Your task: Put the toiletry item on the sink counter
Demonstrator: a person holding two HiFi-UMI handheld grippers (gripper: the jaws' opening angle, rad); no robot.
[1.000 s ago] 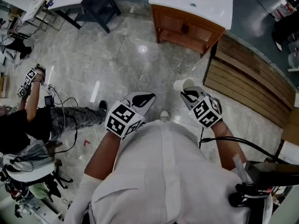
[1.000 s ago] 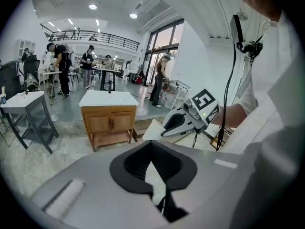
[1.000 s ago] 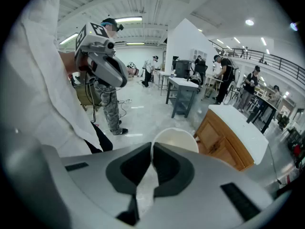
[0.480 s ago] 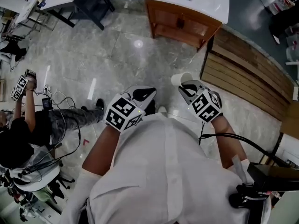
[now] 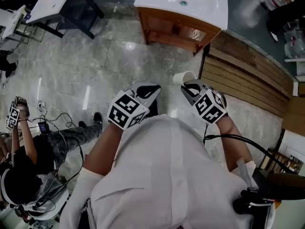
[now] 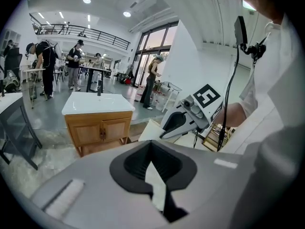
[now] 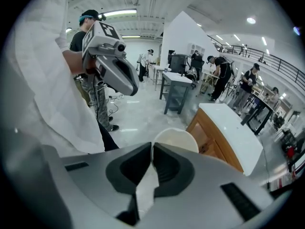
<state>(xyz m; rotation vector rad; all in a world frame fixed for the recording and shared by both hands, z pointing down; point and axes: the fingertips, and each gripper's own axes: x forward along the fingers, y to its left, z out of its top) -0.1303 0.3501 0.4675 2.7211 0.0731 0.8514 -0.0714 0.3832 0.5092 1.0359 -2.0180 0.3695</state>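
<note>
The person is standing on the marble floor (image 5: 95, 56), holding both grippers out in front of a white shirt. The right gripper (image 5: 189, 86) is gripping a white cup (image 5: 183, 77). In the right gripper view its jaws are pinching the cup's (image 7: 176, 140) rim, one jaw inside the rim and one outside, with the open mouth facing away from the camera. The cup is hanging in the air over the floor, well apart from the sink bench (image 5: 205, 6) and short of its near edge.

The left gripper (image 5: 147, 87) is hovering just beside the right one. In its own view the jaws are pressing together at their tips with nothing between them.

The sink bench is sitting on a wooden cabinet (image 5: 167, 27), and its white top is showing only the drain in the basin. In the right gripper view the bench (image 7: 228, 128) is lying ahead and to the right of the cup. A wooden slatted platform (image 5: 248, 80) is running along the floor to the right of the cabinet. Another person (image 5: 28, 161) is crouching on the floor at the lower left.
</note>
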